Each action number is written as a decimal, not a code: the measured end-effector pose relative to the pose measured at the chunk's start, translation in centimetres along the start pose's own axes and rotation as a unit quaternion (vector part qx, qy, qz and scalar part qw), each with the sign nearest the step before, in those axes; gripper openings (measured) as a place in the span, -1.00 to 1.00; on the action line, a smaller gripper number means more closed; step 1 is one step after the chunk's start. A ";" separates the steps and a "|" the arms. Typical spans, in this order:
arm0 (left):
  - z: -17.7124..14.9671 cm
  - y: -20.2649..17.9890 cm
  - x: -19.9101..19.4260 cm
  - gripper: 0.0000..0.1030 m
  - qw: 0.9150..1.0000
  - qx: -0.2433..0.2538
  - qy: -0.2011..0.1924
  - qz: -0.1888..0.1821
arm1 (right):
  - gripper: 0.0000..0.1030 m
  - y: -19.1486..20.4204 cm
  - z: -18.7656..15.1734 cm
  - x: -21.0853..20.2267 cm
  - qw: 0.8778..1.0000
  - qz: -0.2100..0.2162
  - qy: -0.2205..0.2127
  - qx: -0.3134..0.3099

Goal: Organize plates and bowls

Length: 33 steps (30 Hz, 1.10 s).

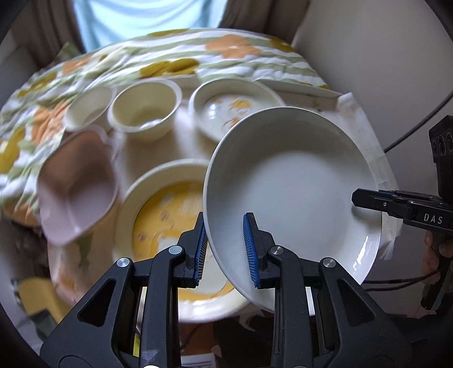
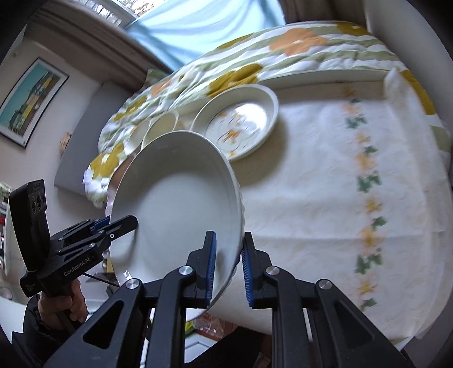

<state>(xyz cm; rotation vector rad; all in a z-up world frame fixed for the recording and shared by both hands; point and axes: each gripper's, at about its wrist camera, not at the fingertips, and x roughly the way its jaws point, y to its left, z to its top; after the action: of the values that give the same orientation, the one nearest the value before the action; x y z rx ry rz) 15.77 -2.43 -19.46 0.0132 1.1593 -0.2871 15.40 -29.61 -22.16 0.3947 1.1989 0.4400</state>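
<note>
I've got both tools clamped on the white plate (image 1: 294, 192), left tool (image 1: 225, 249) pinching its near-left rim and right tool (image 2: 228, 269) pinching the opposite rim, so I'd keep the two level with each other or it'll twist out. It's up off the desk (image 2: 311, 184), tilted, above the yellow plate (image 1: 158, 215).

A home dining room. A round table (image 2: 311, 198) wears a floral cloth (image 2: 297, 42) and carries bowls (image 1: 145, 109) and plates (image 2: 240, 121), the crockery toward 11 o'clock in the right wrist view. A framed picture (image 2: 31, 99) hangs on the wall at 9 o'clock, and a pale blue curtain (image 2: 198, 25) hangs at 12.
</note>
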 end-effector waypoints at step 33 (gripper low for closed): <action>-3.5 8.0 6.8 -0.57 0.999 -0.018 0.046 0.021 | -0.69 5.7 -0.4 8.7 0.995 -0.098 0.020 -0.025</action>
<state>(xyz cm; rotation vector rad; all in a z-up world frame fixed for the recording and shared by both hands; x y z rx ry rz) 16.96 4.32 -28.13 0.0201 1.2531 -0.2300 16.96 -20.24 -26.29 0.2229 1.2502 0.3092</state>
